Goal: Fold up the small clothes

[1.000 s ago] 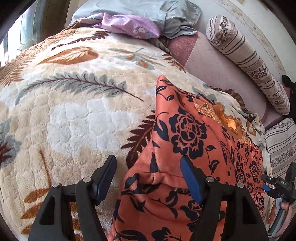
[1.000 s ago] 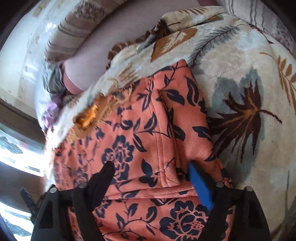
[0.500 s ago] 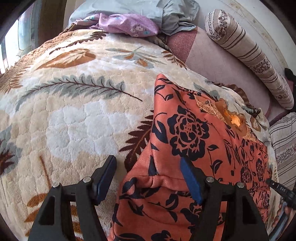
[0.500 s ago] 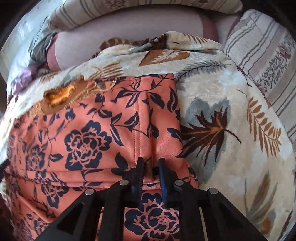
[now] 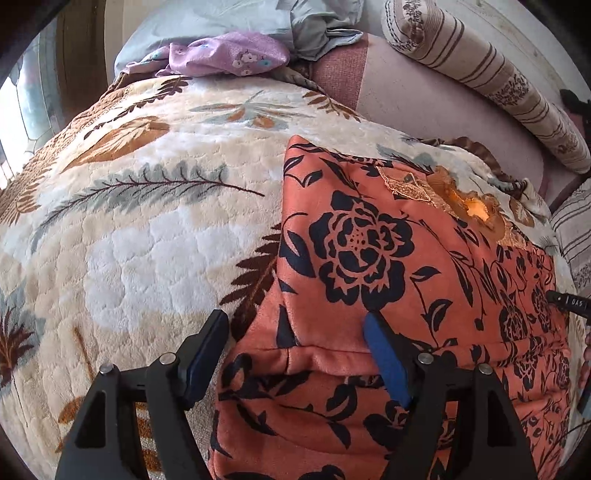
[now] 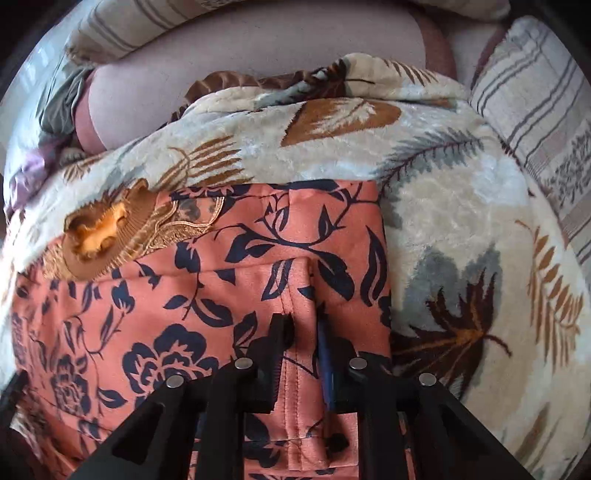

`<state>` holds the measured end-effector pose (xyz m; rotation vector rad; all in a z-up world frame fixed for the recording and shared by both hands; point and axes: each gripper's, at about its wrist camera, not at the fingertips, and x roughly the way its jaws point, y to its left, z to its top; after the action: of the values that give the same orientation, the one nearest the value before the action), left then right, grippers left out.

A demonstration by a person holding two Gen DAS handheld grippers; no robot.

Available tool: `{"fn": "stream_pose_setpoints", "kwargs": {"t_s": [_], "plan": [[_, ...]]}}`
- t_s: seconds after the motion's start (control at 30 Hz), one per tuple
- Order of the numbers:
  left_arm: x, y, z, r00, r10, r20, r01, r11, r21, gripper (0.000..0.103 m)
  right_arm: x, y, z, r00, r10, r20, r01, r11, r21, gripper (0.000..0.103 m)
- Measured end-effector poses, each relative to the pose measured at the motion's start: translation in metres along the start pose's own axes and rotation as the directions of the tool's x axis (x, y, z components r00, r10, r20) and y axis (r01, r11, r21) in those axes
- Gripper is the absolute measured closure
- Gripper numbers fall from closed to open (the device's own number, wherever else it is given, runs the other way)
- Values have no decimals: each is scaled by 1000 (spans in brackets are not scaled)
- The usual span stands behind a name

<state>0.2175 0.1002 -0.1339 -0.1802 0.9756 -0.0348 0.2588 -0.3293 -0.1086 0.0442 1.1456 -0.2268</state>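
An orange garment with dark navy flowers [image 5: 369, 258] lies spread on a cream leaf-patterned blanket [image 5: 129, 240]. It has an embroidered tan collar [image 5: 461, 206]. My left gripper [image 5: 295, 332] is open, its jaws wide apart over the garment's folded left edge. My right gripper [image 6: 304, 325] is shut on a seam ridge of the garment [image 6: 221, 277] near its right edge. The collar also shows in the right wrist view [image 6: 110, 229].
A purple cloth [image 5: 229, 55] and a grey-blue cloth [image 5: 258, 22] lie at the far end. A striped bolster [image 5: 498, 81] runs along the wall. A striped pillow [image 6: 546, 110] sits right of the blanket [image 6: 461, 184].
My right gripper closed on the garment's seam and has turned to face the collar squarely. My left gripper stayed open and shifted slightly over the garment's left edge.
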Motion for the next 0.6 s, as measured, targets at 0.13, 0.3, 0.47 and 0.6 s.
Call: {"fn": "stream_pose_setpoints", "kwargs": {"t_s": [0.13,0.3,0.47,0.6], "plan": [[-2,10,4,999,-46,-12,46,997,-66,27,-11,-1,-1,996,-82,27,81,996,34,79],[-8,26,6,992,-123,-9,119,975,-186,27,-64,7,2,976,101,194,-113,992,52,71],[1,23,5,994,-110,-25,105,983,-150,27,-38,25,-9,943,310,122,-313,950,6,11],[-22,14,13,996,-88,31,91,991,-98,28,-10,-2,-29,955,278,100,-291,945,151,12]]}}
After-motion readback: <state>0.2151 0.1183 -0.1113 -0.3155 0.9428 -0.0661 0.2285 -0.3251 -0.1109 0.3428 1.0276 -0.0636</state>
